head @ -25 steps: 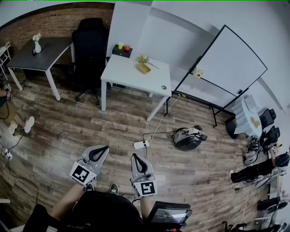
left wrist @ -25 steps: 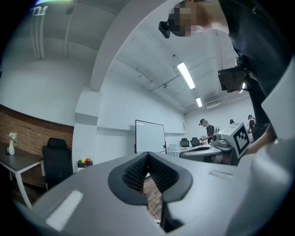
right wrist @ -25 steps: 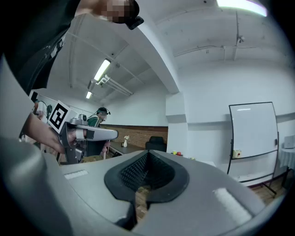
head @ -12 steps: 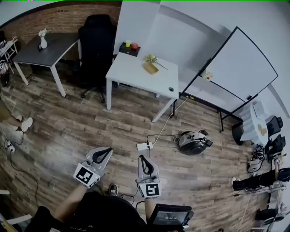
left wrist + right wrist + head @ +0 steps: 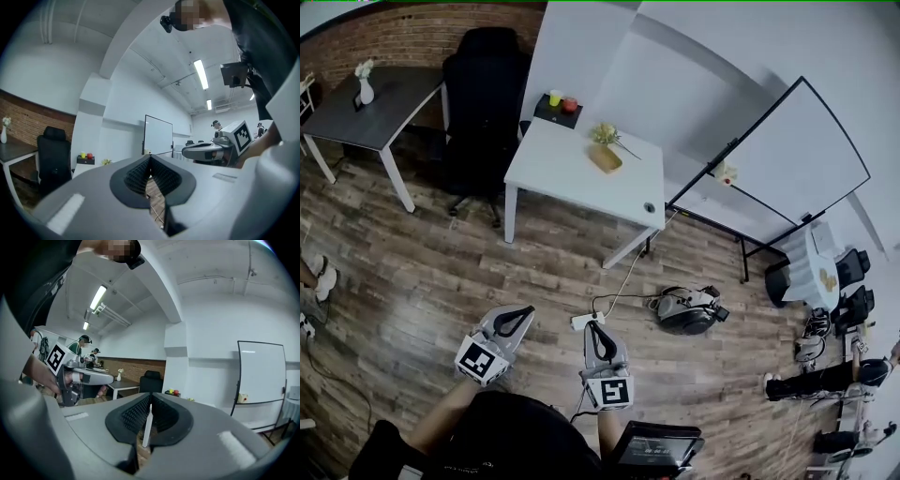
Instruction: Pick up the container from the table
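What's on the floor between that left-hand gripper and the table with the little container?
In the head view, only bare wood floor separates the left gripper from the white table holding the container; the power strip lies off to the side.

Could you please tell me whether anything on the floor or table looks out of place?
A round black device lies on the wood floor near a power strip, cables trailing loosely between them; the white table looks tidy.
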Motion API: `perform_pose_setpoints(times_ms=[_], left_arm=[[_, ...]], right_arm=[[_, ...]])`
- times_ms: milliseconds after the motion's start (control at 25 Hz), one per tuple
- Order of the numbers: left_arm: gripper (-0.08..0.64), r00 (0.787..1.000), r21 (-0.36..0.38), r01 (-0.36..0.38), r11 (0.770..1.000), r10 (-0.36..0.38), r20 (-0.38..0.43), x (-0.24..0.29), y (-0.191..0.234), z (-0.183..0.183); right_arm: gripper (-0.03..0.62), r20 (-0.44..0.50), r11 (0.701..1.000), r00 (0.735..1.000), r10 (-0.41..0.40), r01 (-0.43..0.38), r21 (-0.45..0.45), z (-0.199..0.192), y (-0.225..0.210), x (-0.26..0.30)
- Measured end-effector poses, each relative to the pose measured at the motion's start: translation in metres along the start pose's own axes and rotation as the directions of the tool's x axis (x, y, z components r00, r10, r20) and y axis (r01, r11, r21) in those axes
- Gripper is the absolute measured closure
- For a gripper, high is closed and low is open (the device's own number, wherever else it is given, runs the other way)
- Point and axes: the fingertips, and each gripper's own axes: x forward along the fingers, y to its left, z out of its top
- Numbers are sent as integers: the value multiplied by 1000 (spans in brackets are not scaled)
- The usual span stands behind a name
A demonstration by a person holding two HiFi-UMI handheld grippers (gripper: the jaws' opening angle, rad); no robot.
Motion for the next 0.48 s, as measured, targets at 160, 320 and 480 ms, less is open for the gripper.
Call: perform_pose_setpoints(times_ms=[160,320,480], left_arm=[[561,996,-12,88,996,-88,-5,45,41,8],[561,990,-24,143,989,-143,-12,93,67,5],[561,983,-55,176,983,-179,-39,145,94,-9]], right_arm=[[568,-10,999,999,-43,43,-22,22,-24,55],[568,-36,997,997,-74,73,-19,16,-47,92],[568,-73,996,993,-94,94,-3,-5,-84,136]])
